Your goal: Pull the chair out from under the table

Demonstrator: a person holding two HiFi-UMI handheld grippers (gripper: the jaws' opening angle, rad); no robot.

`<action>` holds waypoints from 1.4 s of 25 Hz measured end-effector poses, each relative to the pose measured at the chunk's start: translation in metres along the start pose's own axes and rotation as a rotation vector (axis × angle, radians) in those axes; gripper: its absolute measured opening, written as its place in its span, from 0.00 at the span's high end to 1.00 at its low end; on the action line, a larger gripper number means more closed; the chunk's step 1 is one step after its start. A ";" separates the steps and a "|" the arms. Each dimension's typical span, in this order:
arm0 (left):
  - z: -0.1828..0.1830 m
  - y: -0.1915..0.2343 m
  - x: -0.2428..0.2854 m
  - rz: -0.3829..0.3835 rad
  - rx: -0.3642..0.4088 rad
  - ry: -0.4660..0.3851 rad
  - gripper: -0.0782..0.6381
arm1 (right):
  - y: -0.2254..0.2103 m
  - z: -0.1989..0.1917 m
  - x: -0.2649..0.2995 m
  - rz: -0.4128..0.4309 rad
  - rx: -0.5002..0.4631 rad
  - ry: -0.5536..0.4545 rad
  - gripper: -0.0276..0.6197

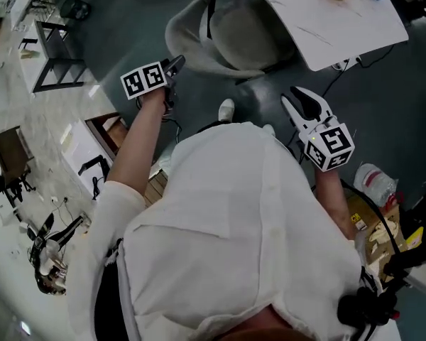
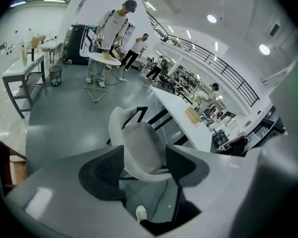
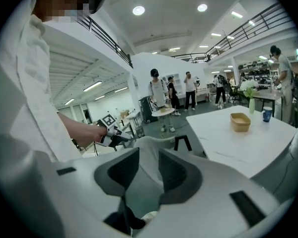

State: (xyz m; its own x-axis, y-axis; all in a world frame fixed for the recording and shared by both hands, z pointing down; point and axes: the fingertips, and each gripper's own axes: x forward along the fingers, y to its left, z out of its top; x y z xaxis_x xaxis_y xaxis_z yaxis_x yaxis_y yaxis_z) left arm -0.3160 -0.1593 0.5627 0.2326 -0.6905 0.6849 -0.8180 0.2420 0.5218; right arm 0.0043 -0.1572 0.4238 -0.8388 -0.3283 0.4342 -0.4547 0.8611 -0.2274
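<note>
The grey shell chair (image 1: 227,34) with black legs stands on the grey floor, its seat side against the edge of the white table (image 1: 326,20). My left gripper (image 1: 175,64) hovers just beside the chair's back rim, jaws open, nothing between them. In the left gripper view the chair (image 2: 139,148) shows whole beyond the open left gripper (image 2: 145,162). My right gripper (image 1: 304,106) is open and empty, below the table's corner and apart from the chair. The right gripper view frames the chair (image 3: 144,145) between the spread jaws of the right gripper (image 3: 148,170).
A tan tray (image 3: 240,121) and a blue cup (image 3: 266,114) sit on the table. Cables (image 1: 355,59) run under it, and a plastic bottle (image 1: 375,182) lies at right. A bench (image 2: 20,71) and people at a small table (image 2: 102,58) stand farther off.
</note>
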 end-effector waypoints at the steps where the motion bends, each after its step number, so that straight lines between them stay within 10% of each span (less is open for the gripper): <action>1: 0.005 0.011 0.008 0.005 -0.012 0.011 0.55 | 0.001 0.001 0.004 -0.017 0.009 -0.003 0.79; 8: 0.012 0.080 0.057 0.042 -0.086 0.118 0.51 | 0.016 -0.002 0.027 -0.125 0.068 -0.014 0.79; 28: -0.025 0.108 0.137 0.106 -0.308 0.306 0.49 | 0.000 0.001 0.037 -0.204 0.120 0.006 0.79; 35: -0.023 0.109 0.145 0.142 -0.294 0.305 0.69 | -0.006 -0.003 0.035 -0.209 0.120 0.013 0.79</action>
State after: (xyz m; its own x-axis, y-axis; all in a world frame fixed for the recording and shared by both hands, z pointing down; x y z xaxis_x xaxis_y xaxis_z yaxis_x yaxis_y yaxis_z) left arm -0.3598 -0.2171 0.7307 0.3095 -0.4140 0.8560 -0.6793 0.5337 0.5037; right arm -0.0215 -0.1726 0.4426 -0.7194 -0.4889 0.4935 -0.6509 0.7224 -0.2332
